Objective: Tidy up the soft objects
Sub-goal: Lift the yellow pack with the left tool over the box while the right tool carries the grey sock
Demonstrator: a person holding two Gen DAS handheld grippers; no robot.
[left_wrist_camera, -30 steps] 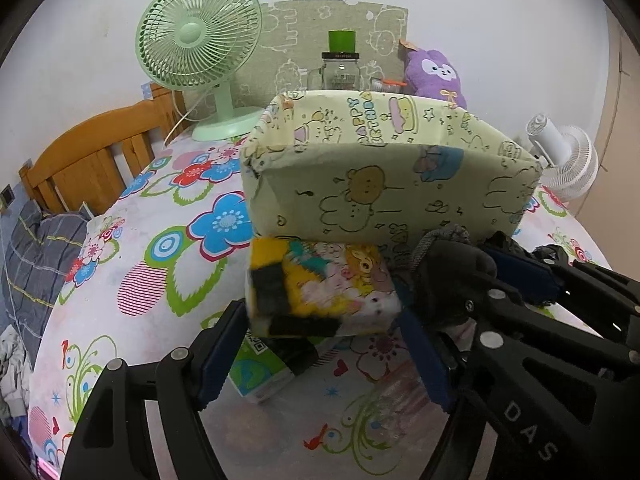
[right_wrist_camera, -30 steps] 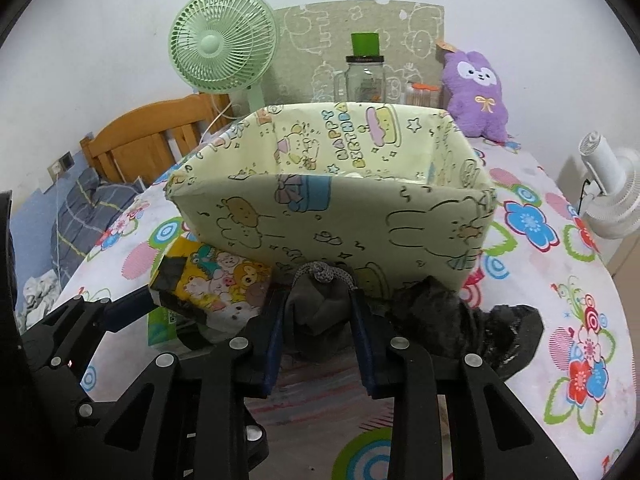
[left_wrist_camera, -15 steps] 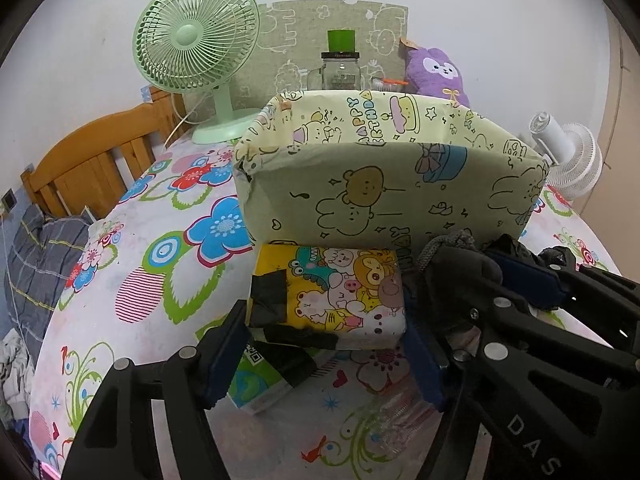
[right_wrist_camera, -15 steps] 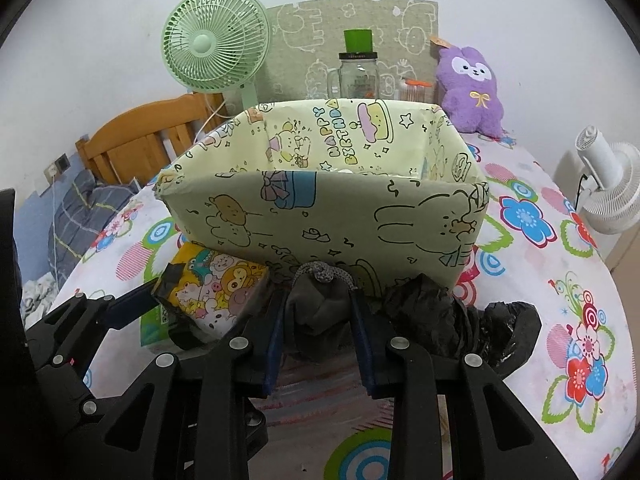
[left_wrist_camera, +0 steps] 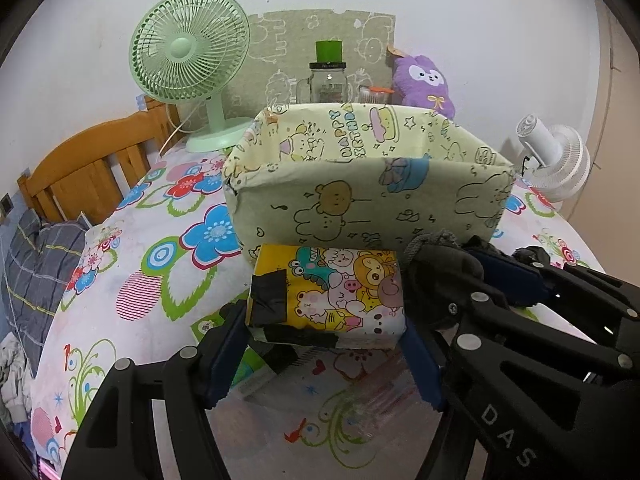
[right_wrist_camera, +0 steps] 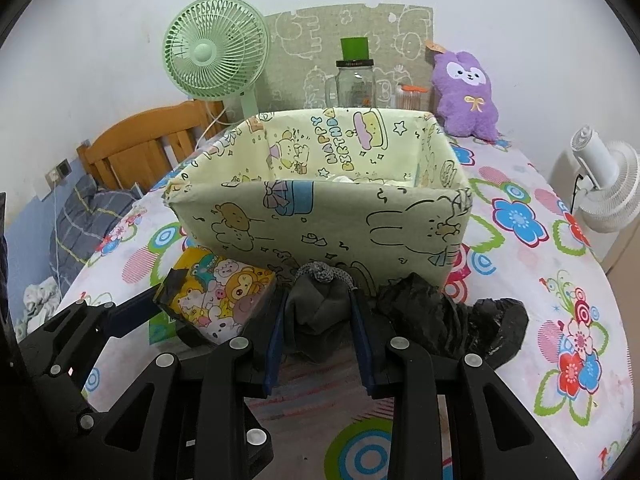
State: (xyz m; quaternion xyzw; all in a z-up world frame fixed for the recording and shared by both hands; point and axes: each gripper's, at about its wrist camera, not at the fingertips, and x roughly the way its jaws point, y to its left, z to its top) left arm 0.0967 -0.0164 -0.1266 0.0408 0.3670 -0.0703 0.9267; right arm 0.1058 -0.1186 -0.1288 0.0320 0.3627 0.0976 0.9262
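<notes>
Both hands loaded here: my left gripper (left_wrist_camera: 326, 354) has its jaws clamped on the cartoon tissue pack (left_wrist_camera: 328, 292), right gripper (right_wrist_camera: 318, 346) squeezes a grey cloth bundle (right_wrist_camera: 320, 308). The fabric bin (right_wrist_camera: 320, 216) sits dead ahead of both, rim above them, so I'd lift first.

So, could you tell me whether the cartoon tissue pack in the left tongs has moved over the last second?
Yes. In the left wrist view the tissue pack overlapped the fabric box front a second ago; now it sits lower against it.
</notes>
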